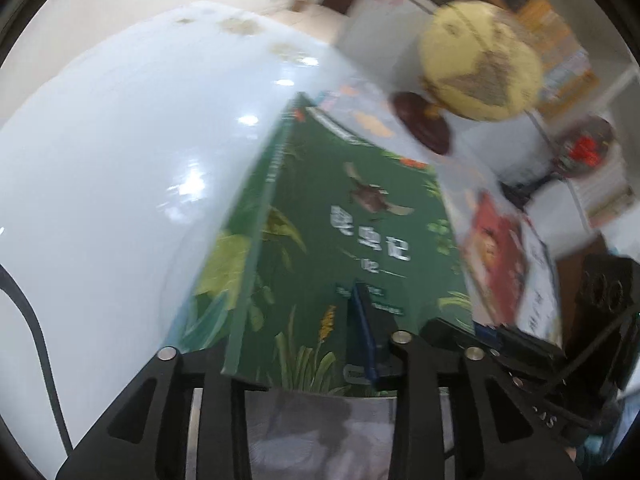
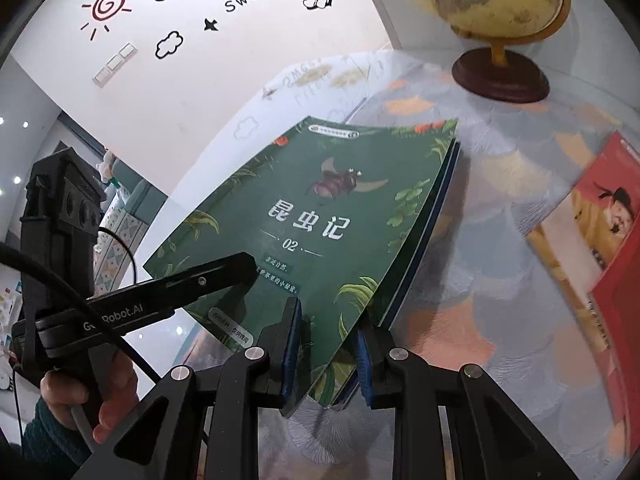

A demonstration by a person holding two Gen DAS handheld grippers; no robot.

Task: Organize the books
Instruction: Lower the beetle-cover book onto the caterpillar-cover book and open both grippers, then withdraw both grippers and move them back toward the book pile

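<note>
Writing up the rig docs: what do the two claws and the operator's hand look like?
Both claws are matte black with silver pivot screws and blue finger pads. The left claw bears white "Robot.AI" lettering and a black cable. The bare hand wears a dark teal sleeve.

The green book point(image 2: 320, 216) gripped in the right tongs point(image 2: 326, 354) reads "昆虫记" and "02". On the left tongs point(image 2: 224, 276) beside it stands "Robot.AI". The wall point(image 2: 224, 32) far beyond the tongs says "Life is Sweet".
</note>
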